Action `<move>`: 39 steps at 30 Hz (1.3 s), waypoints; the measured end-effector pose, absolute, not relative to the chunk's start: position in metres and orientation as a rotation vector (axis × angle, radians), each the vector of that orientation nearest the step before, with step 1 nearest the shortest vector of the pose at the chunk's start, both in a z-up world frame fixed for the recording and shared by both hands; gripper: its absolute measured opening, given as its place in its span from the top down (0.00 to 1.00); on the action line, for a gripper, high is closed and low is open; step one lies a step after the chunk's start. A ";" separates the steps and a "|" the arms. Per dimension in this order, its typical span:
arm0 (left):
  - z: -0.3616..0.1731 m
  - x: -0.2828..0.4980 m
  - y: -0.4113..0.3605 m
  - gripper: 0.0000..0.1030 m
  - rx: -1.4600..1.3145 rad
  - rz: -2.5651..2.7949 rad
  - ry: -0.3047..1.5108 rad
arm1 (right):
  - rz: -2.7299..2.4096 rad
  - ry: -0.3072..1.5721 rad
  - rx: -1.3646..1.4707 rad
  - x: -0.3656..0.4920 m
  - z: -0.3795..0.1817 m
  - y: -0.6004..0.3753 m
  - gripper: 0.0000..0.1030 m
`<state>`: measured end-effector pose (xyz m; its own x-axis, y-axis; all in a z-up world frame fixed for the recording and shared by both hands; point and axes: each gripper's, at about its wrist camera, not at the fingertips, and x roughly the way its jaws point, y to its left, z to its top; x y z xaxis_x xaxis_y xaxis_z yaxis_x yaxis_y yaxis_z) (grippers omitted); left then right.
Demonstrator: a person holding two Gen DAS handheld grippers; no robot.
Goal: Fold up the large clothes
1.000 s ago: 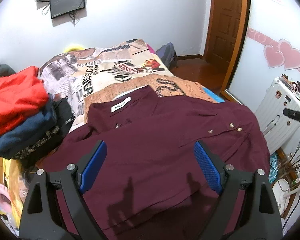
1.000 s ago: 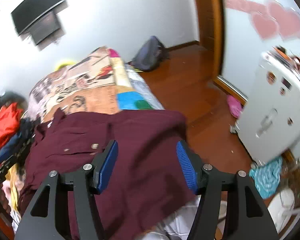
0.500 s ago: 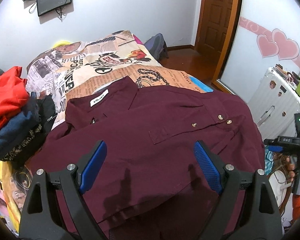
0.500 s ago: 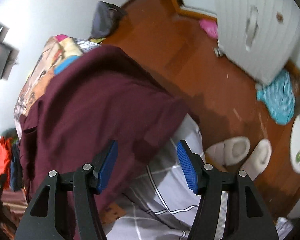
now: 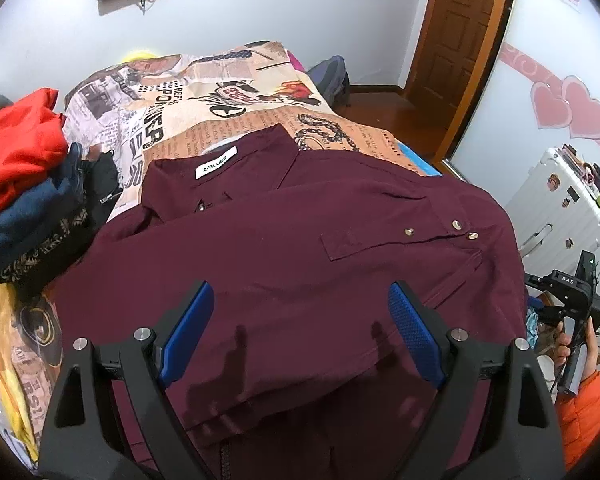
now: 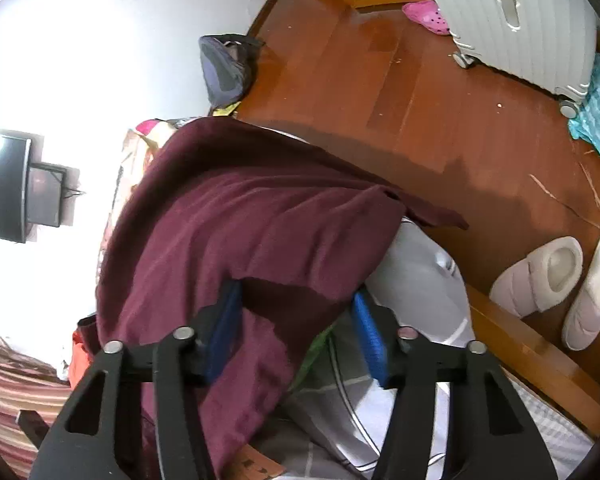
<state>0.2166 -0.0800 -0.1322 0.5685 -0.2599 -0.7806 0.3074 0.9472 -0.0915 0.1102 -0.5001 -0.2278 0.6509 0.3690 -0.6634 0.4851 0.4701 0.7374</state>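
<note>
Maroon shirt [image 5: 284,264] lies spread face-up across the bed's printed quilt [image 5: 204,96], collar toward the far wall, one edge draping over the bedside. Left gripper [image 5: 300,316] hovers above its lower part, jaws wide, nothing between them. Right gripper [image 6: 296,320] sits at the overhanging hem, jaws closing with shirt fabric between them. Stacked clothes [image 5: 24,184] lie beside the collar.

Clothes pile [image 5: 24,192] beside shirt [image 5: 300,264]
</note>
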 end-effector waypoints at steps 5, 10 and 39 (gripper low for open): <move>-0.131 0.214 -0.074 0.14 0.063 -0.313 0.884 | -0.145 0.893 1.022 0.114 -0.201 -0.493 0.92; -0.127 0.209 -0.064 0.14 0.068 -0.296 0.856 | -0.148 0.857 0.871 0.125 -0.152 -0.477 0.94; -0.122 0.187 -0.005 0.14 -0.018 -0.250 0.818 | 0.346 1.049 0.357 0.196 -0.117 -0.261 0.90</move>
<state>0.1866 -0.0052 -0.1217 0.6556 -0.2279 -0.7199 0.2137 0.9704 -0.1126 0.1965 -0.2614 -0.1172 0.4557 0.4405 -0.7735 -0.1060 0.8896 0.4442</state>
